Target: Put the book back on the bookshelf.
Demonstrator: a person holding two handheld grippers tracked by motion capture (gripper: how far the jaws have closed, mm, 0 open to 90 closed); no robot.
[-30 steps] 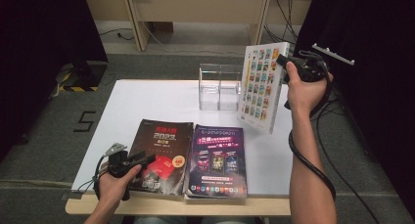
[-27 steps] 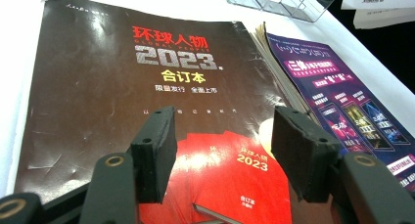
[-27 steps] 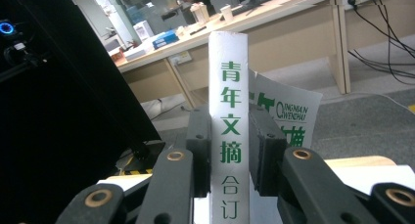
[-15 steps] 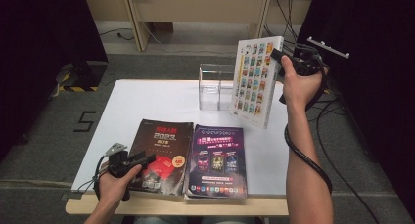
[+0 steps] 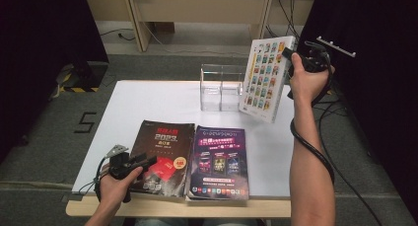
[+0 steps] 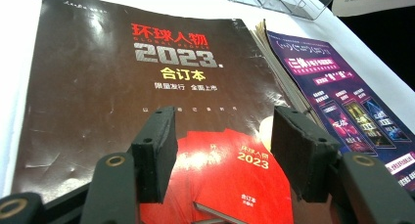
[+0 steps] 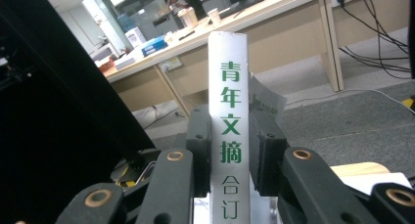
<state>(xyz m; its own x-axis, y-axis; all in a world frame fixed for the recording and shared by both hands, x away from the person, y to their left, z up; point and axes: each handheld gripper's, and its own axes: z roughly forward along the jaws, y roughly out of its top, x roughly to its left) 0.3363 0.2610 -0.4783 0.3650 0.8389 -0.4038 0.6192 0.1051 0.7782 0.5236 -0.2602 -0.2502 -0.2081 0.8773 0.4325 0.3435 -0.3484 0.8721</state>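
Two hand-held grippers work a white table (image 5: pixel 148 102) from opposite corners. At upper right, the right gripper (image 5: pixel 287 56) is raised off the tabletop in a hand whose forearm rises steeply from the near edge, its jaws pinching the spine of a thick white book (image 5: pixel 265 78); the right gripper view shows green characters running down that spine (image 7: pixel 229 136) with a black pad pressed to each side. The book hangs upright and slightly tilted, its cover of small coloured pictures facing the person, its lower corner above the table just right of a clear acrylic stand (image 5: pixel 220 88). The stand sits at the far middle of the table, and its compartments look empty. At the near left corner, the left gripper (image 5: pixel 150 160) lies low in a hand resting at the table's edge, pointing across a dark brown magazine (image 5: pixel 162 152); the left gripper view shows its jaws spread, with the cover's red patch (image 6: pixel 230 180) between the pads and nothing gripped. A purple magazine (image 5: pixel 218 162) lies flat, touching the brown one on its right, both close to the near edge. Bare white tabletop stretches between the magazines and the stand, and off to the far left. Cables trail from the right gripper to the grey floor.
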